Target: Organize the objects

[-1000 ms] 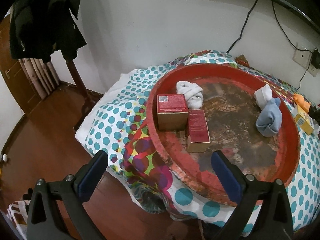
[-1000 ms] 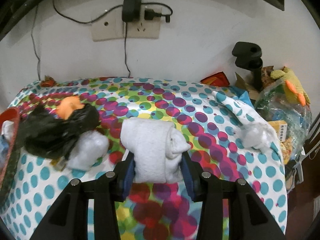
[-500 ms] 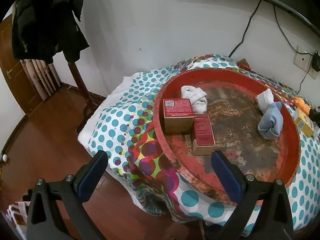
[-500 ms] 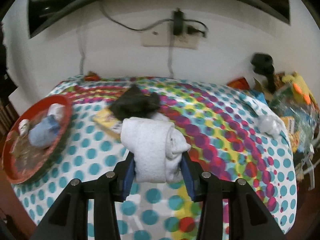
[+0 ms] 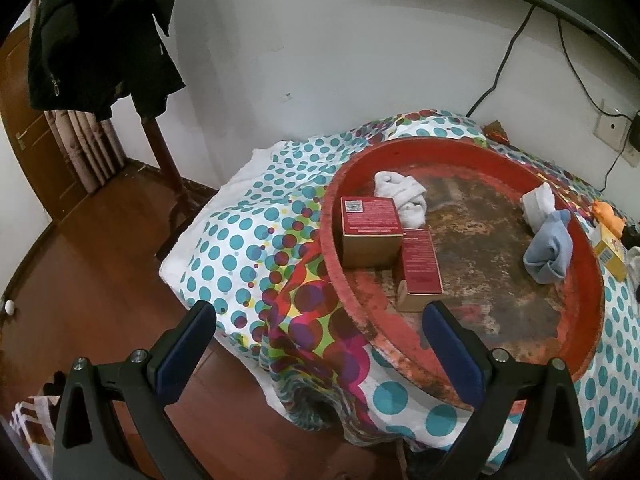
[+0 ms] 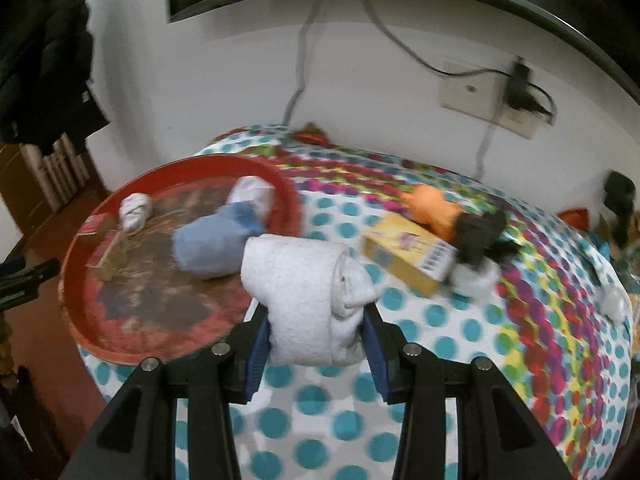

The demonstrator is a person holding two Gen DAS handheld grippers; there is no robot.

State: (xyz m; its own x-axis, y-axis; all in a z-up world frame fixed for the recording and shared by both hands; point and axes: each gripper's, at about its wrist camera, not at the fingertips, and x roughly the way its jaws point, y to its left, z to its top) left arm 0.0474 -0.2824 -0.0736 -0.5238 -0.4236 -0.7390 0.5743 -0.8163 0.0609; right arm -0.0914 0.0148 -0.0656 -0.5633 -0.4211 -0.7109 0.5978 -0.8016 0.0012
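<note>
My right gripper (image 6: 316, 336) is shut on a rolled white sock (image 6: 304, 292), held above the dotted cloth just right of the round red tray (image 6: 100, 344). That tray (image 5: 336, 240) holds two red boxes (image 5: 370, 216), a white sock roll (image 5: 400, 196), another white roll (image 5: 538, 202) and a blue sock roll (image 5: 548, 254). In the right wrist view the blue roll (image 6: 212, 244) lies near the tray's right rim. My left gripper (image 5: 316, 344) hangs open and empty in front of the tray's near-left rim.
A yellow box (image 6: 408, 260), an orange toy (image 6: 432, 208), a black cloth (image 6: 480, 236) and a white bundle (image 6: 474, 282) lie on the cloth right of the tray. A dark coat (image 5: 96, 36) hangs at the left over the wooden floor (image 5: 80, 280). A wall socket (image 6: 496, 100) with cables sits behind.
My right gripper has swung left with the white sock, from the cloth's right part to beside the red tray. The left gripper has barely shifted and stays open.
</note>
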